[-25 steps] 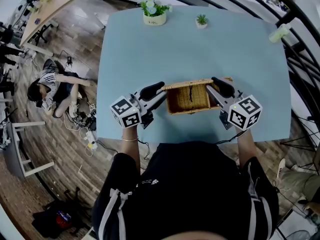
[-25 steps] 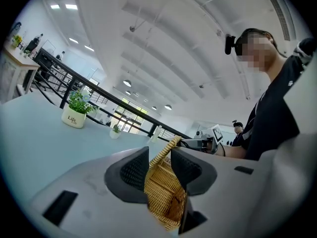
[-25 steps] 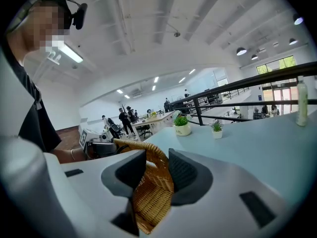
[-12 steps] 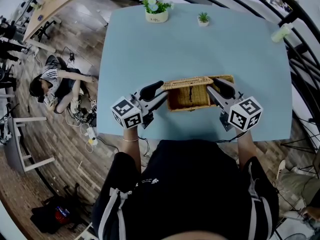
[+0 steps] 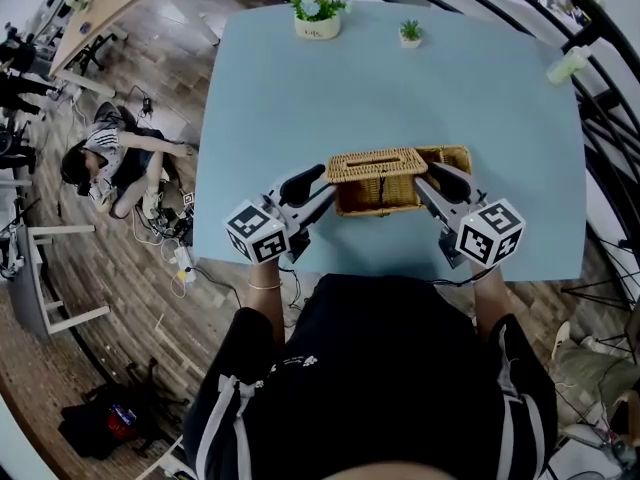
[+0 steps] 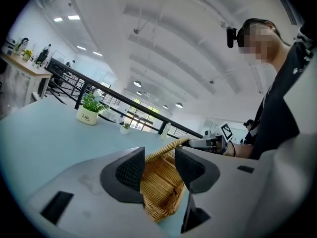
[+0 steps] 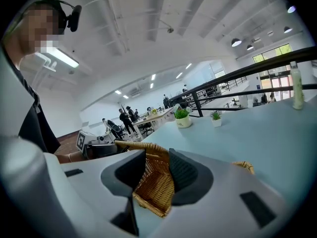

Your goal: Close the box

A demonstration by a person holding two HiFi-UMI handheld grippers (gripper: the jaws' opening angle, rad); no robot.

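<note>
- Left gripper [image 5: 320,186] at the wicker box's [image 5: 380,193] left end: jaws opening, wicker between them.
- Wicker box sits on the blue table [image 5: 400,88], with its lid [image 5: 378,164] lying over its left part.
- Right gripper [image 5: 432,178] at the box's right end: jaws pinching wicker.

Light-blue worktop [image 5: 300,98]: big potted plant [image 5: 318,13] & small potted plant [image 5: 410,33] at far edge, bottle [image 5: 565,65] far-right corner; person [image 5: 105,168] sitting on floor [image 5: 130,308], left

Black shirt [image 5: 400,388] (white-striped sleeves [image 5: 222,413]).
</note>
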